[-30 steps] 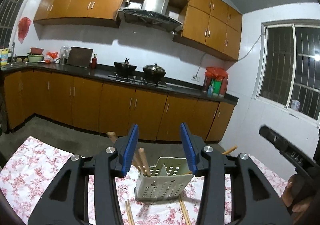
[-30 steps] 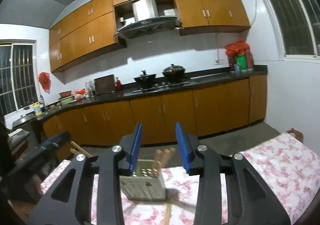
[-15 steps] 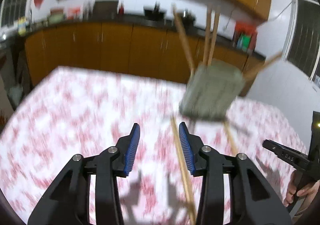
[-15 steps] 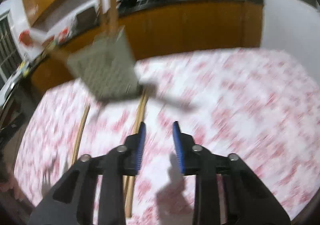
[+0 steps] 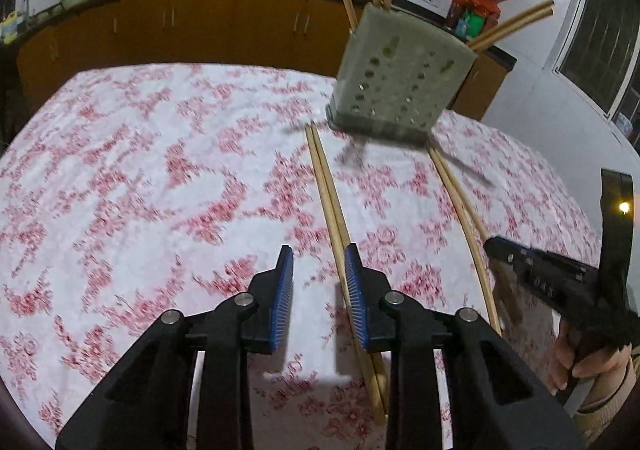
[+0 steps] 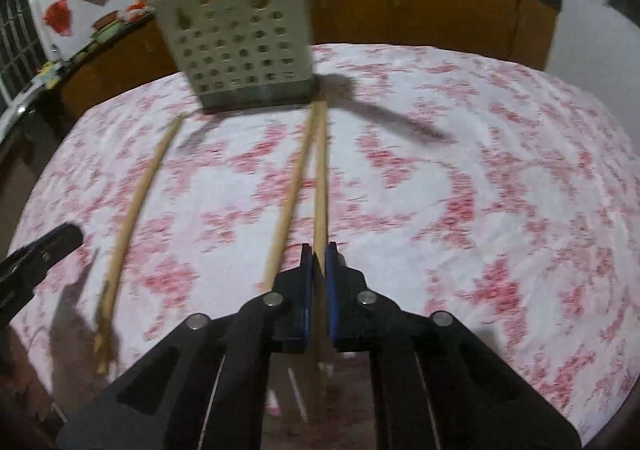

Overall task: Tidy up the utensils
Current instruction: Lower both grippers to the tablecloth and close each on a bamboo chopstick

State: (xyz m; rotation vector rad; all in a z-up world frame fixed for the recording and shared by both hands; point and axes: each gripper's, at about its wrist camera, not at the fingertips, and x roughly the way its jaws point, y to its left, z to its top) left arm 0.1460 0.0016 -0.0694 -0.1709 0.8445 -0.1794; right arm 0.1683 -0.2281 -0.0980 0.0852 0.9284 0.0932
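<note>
2 loose chopstick pairs (image 5: 326,190) lying on the tabletop (image 5: 160,170) near the perforated holder (image 5: 400,78), awaiting sorting. Right gripper (image 6: 315,254) clamping jaws on 1 chopstick (image 6: 320,186); left gripper (image 5: 318,262) hovering, jaws apart, beside the left pair.

Motion blur smears the floral tablecloth (image 5: 160,170) in both wrist views, so its pattern cannot be read. The chopsticks standing in the perforated holder (image 5: 400,78) are cut off by the top edge of the left wrist view, and the pair of chopsticks (image 5: 332,202) lying toward the near edge of the tabletop passes behind the left gripper's (image 5: 319,290) right finger. In the right wrist view, the chopstick (image 6: 320,186) between the right gripper's (image 6: 319,290) nearly closed pads is hidden behind the gripper body at its near end, so actual contact cannot be confirmed.
</note>
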